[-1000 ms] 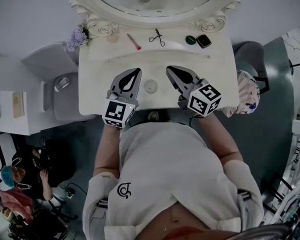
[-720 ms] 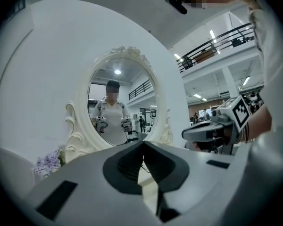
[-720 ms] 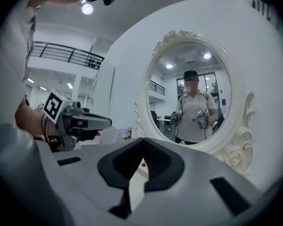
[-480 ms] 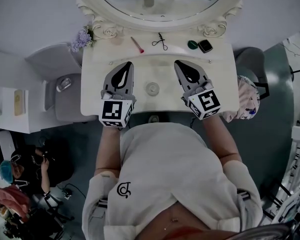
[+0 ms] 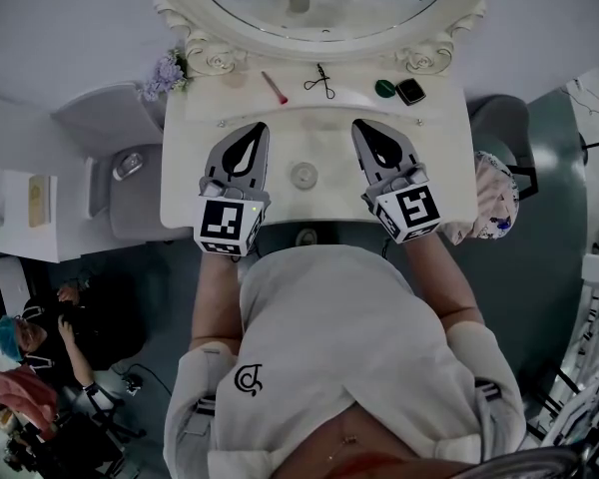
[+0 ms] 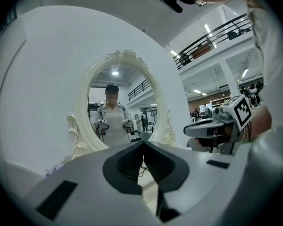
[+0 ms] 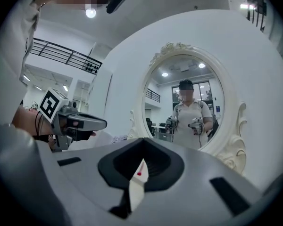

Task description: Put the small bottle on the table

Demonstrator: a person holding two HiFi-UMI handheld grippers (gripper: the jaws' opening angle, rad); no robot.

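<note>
Head view, near edge: white shirt (image 5: 329, 347) of soft cloth, with a dark logo on the chest. Beyond it, both tools are held over the table's front.

Left gripper (image 5: 256, 128): smooth grey plastic shell with a teardrop cut-out and a black-and-white marker cube at the rear. Right gripper (image 5: 360, 125): same build.

Left gripper view: jaws pressed together, tips meeting in a point, nothing between them. Right gripper view: the same, jaws together and bare. Only a sliver of tabletop shows through the slot below the tips.

Bottle (image 5: 302, 175): pale, round from above. It stands on the table (image 5: 319, 133) between the two grippers and touches neither. Nothing lies between it and either tool.

Table: cream, glossy, rounded corners, a raised ledge toward the back. On the ledge, left to right:
- pink stick (image 5: 273, 87)
- thin black scissors-like tool (image 5: 318, 79)
- green round disc (image 5: 383, 88)
- black square case (image 5: 410, 91), just beside the disc

Purple flowers (image 5: 163, 73) sit at the back left corner.

Farthest: oval mirror (image 5: 359, 3) in a cream frame, with carved scrolls and rosettes at its foot.

Off the table: grey seat (image 5: 130, 183) at left, and patterned cloth (image 5: 494, 198) against the right edge.
</note>
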